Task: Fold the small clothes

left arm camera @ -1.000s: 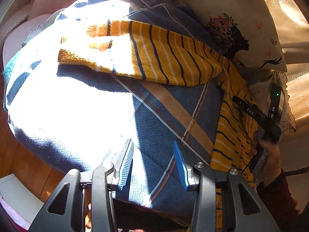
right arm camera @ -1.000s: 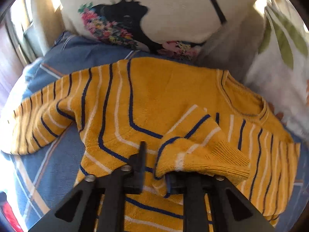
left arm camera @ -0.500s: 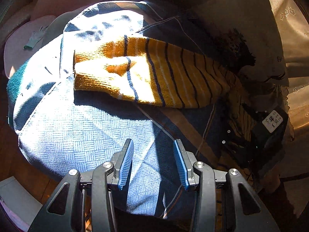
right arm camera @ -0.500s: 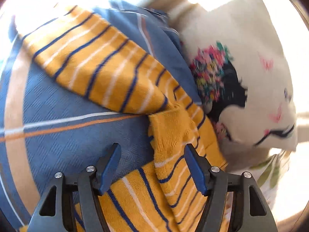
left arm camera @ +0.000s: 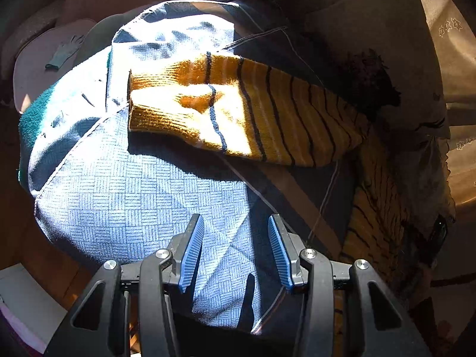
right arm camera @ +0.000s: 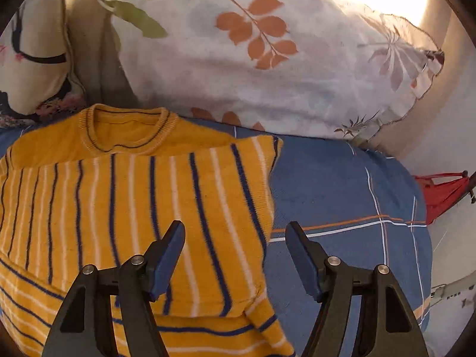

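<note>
Left wrist view: unfolded sleeve (left arm camera: 238, 113) lies upper centre, long axis left-right, ahead of our left gripper (left arm camera: 235, 250) | nearer it than our right gripper (right arm camera: 235, 258) | both wide, empty

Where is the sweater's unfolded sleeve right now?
In the left wrist view, the striped mustard-yellow knit sweater's sleeve stretches leftward across the blue checked blanket, cuff in sunlight, ahead of the open left tongs.
</note>
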Action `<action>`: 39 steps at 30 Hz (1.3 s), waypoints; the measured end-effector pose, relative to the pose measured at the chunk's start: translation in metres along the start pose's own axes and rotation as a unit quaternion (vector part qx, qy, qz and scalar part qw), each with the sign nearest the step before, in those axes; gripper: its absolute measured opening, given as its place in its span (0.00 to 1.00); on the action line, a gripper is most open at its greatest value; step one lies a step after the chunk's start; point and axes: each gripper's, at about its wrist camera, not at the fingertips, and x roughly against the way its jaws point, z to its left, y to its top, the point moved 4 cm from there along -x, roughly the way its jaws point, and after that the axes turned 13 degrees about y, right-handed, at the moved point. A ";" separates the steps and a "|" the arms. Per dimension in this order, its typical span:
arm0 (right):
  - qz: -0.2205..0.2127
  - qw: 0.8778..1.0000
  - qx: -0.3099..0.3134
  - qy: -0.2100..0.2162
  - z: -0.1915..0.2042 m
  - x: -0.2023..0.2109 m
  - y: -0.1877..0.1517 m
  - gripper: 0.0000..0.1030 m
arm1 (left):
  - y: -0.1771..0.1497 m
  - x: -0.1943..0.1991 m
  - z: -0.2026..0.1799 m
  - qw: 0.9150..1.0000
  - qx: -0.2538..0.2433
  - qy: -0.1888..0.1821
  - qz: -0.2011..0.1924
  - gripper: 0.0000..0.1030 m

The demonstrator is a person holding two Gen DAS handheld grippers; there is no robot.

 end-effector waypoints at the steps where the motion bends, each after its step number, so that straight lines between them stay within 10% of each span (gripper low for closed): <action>1: 0.011 1.000 -0.006 0.007 -0.004 -0.009 0.001 0.76 | 0.000 -0.001 -0.005 1.000 -0.003 0.002 0.000 0.42; 3: 0.032 0.999 -0.017 0.022 -0.007 -0.027 -0.001 0.75 | -0.004 0.002 -0.014 1.000 -0.006 0.007 -0.001 0.42; 5: 0.049 0.997 -0.033 0.055 -0.002 -0.039 -0.008 0.15 | -0.004 0.006 -0.019 1.000 -0.004 0.009 -0.006 0.42; 8: 0.039 0.995 -0.056 0.070 -0.014 -0.029 -0.008 0.09 | -0.005 0.014 -0.021 1.000 0.002 0.017 -0.020 0.42; 14: 0.068 0.993 -0.078 -0.050 -0.067 -0.038 -0.010 0.10 | 0.004 0.021 -0.012 0.998 0.030 0.033 -0.039 0.42; 16: 0.072 0.994 -0.073 -0.024 -0.068 -0.039 -0.011 0.13 | 0.007 0.021 -0.004 0.998 0.036 0.041 -0.043 0.42; 20: 0.005 0.997 -0.047 -0.053 -0.058 0.005 -0.016 0.66 | 0.023 0.019 0.018 0.995 0.070 0.043 -0.048 0.43; 32: -0.013 0.998 0.000 0.057 0.041 0.056 -0.063 0.66 | 0.077 -0.016 0.035 0.995 0.088 0.006 -0.054 0.46; 34: -0.011 0.998 0.006 0.062 0.052 0.058 -0.067 0.66 | 0.088 -0.016 0.030 0.996 0.071 0.022 -0.056 0.07; 39: -0.003 0.998 0.014 0.064 0.064 0.061 -0.079 0.66 | 0.117 0.014 0.009 0.994 0.051 0.004 -0.094 0.07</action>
